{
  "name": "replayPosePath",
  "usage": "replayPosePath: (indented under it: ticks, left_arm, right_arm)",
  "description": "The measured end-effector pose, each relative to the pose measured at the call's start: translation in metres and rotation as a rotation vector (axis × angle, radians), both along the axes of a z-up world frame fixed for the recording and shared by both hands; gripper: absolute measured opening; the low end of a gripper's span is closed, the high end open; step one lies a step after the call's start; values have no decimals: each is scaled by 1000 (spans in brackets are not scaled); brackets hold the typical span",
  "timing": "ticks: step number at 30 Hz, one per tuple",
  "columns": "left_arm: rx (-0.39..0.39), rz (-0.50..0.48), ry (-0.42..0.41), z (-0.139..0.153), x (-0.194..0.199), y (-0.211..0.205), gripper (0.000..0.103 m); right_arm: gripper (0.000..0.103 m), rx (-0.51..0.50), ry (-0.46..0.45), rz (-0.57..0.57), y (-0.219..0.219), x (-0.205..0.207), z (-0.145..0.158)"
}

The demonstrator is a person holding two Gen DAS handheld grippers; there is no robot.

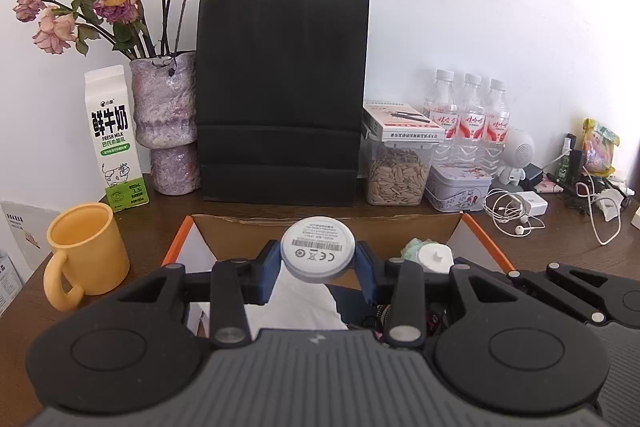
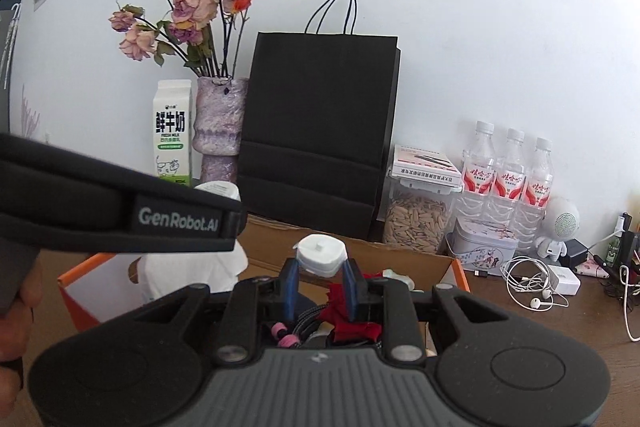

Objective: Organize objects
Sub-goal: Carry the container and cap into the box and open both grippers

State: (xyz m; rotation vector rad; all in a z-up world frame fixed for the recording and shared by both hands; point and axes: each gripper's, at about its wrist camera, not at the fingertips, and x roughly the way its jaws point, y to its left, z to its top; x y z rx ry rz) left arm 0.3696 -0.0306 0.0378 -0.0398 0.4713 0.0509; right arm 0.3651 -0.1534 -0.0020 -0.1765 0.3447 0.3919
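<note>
Hiding box contents: left gripper (image 1: 318, 259) grips disc (image 1: 318, 249) (possibly speaker).

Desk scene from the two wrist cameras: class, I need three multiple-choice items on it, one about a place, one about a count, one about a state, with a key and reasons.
1. Where does the milk carton stand?
A. Left of the vase
B. Right of the black paper bag
C. Inside the cardboard box

2. How many water bottles stand side by side at the wall?
A. Two
B. Three
C. Five

3. What is the left gripper doing?
A. Hanging open with nothing in it
B. Shut on a round white device
C. Shut on the yellow mug

Key: 1 A, the carton stands at the vase's left, on the far side from the bag. 2 B, three white caps and three red labels show. 3 B, the blue fingers press both sides of the disc, its label facing the camera.
</note>
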Motion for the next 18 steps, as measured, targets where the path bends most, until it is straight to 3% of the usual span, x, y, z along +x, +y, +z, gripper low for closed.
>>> replayPosePath:
  ticks: [1, 3, 4, 5, 6, 7, 8, 13, 18]
  left_arm:
    - [-3, 2, 11, -2, 5, 0, 43]
    - [-8, 12, 21, -6, 11, 2, 64]
    - [-5, 22, 14, -6, 12, 2, 88]
    - [1, 33, 1, -7, 11, 2, 103]
    - [11, 43, -24, -7, 8, 3, 103]
    - [17, 38, -43, -6, 5, 3, 103]
    - [17, 34, -49, -6, 4, 4, 103]
    - [-5, 46, -46, -6, -3, 10, 103]
    - [-17, 55, -62, -5, -27, 22, 103]
  right_arm:
    - [23, -6, 11, -3, 1, 5, -2]
    - [23, 3, 26, -21, -1, 12, -5]
    - [29, 13, 26, -28, -3, 14, -6]
    - [44, 21, 25, -28, -5, 14, -7]
    - [54, 27, 23, -32, -7, 15, -7]
    - [73, 33, 18, -37, -9, 14, -8]
    - [86, 37, 12, -39, -11, 13, -8]
    - [101, 52, 8, -41, -20, 7, -7]
    - [102, 66, 10, -39, -32, -11, -5]
